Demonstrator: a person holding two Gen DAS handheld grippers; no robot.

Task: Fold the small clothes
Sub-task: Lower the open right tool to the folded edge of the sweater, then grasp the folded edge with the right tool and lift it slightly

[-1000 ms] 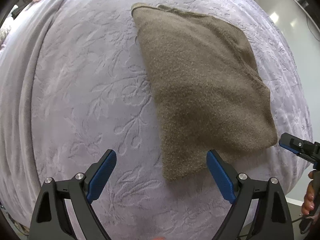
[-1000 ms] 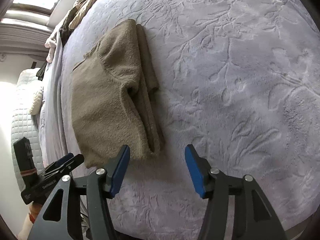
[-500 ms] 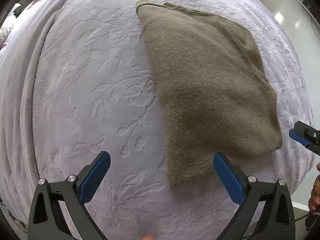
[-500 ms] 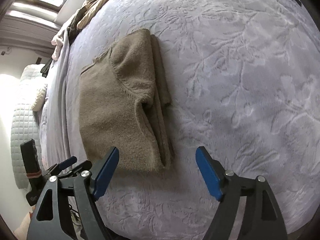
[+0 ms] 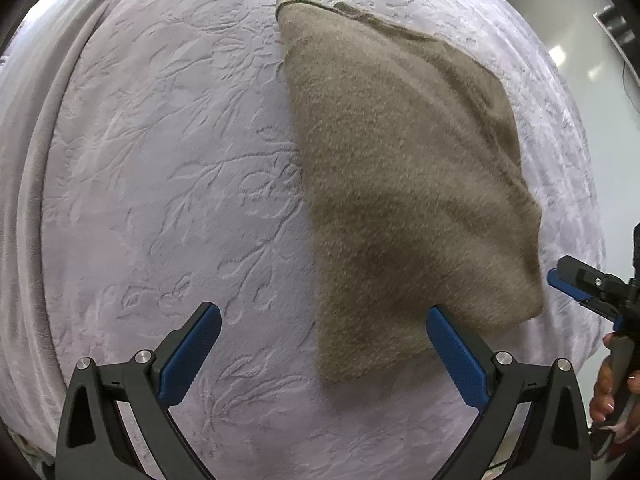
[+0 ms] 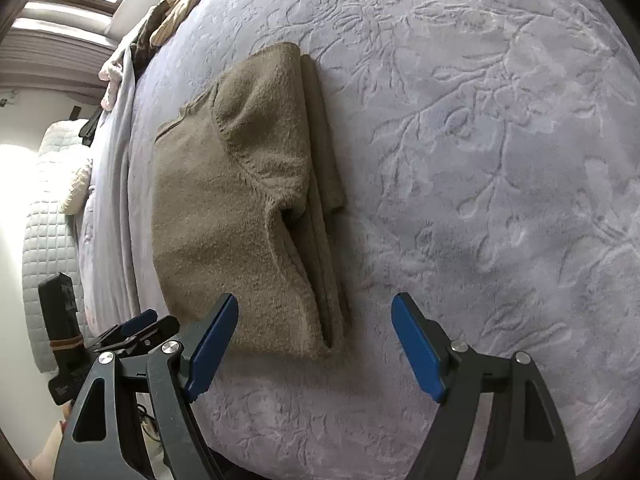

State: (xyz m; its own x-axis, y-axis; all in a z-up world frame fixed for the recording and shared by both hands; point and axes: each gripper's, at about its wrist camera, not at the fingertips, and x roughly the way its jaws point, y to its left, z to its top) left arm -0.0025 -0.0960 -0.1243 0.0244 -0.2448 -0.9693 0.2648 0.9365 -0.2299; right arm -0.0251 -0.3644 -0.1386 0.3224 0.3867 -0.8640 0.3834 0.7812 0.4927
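The folded brown sweater (image 5: 408,184) lies on the lilac bedspread (image 5: 168,168) – long axis 11 to 5 o'clock, far collar blurred. Left gripper (image 5: 322,354) and right gripper (image 6: 314,346) – both released, empty.

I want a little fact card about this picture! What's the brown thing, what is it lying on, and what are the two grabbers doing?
thing: brown sweater, folded
lying on: purple blanket with a leaf pattern
left gripper: open, holding nothing, near the sweater's closest corner
right gripper: open, holding nothing, near the sweater's stacked edge
also there: other clothes heaped at the far edge
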